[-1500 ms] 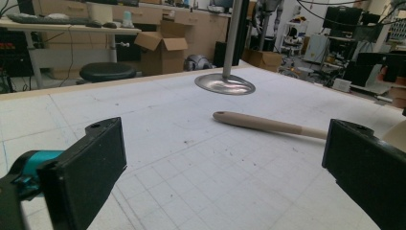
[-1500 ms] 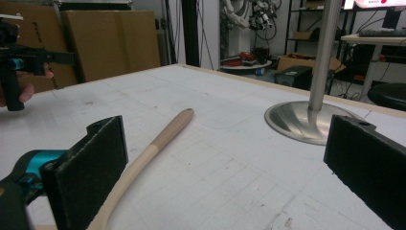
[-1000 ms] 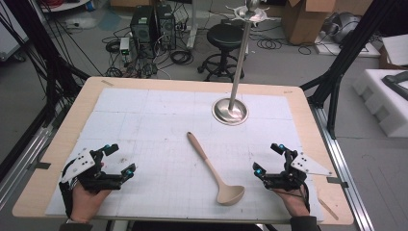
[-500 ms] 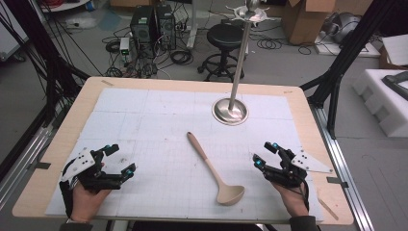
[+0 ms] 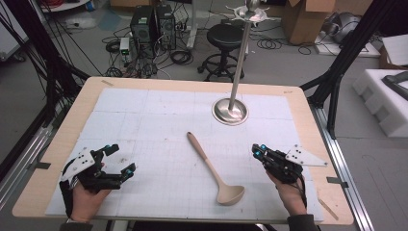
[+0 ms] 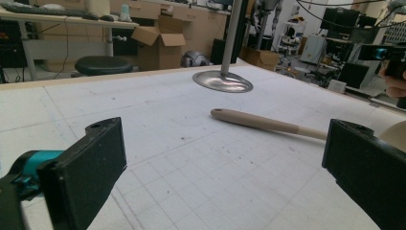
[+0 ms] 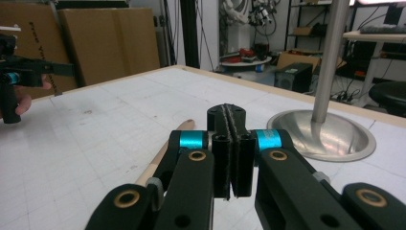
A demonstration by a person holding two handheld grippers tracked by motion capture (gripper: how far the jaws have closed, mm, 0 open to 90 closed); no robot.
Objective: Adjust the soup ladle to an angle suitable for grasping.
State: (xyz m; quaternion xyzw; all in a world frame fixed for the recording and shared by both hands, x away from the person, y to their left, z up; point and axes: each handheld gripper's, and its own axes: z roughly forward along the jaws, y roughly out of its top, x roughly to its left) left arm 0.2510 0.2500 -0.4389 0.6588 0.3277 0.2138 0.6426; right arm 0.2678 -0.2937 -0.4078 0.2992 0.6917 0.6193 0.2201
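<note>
Beige, the long-handled wooden ladle [image 5: 213,169] lies on the white gridded mat [image 5: 159,125] between the left gripper [image 5: 118,161], jaws apart, and right gripper [image 5: 258,152], just closed on nothing. Left gripper view: 2 wide jaws; one hides the ladle's bowl. Right gripper view: pressed-together jaws cover most of the handle beside the steel pole stand [image 7: 325,125].

Grey floor behind the table [image 5: 308,103], cables [image 5: 144,62] sprawled around a black computer tower [image 5: 144,21]. A black round stool [image 5: 226,36] stands close by, cardboard boxes [image 5: 308,19] farther back, white foam blocks [image 5: 380,101] at right.
</note>
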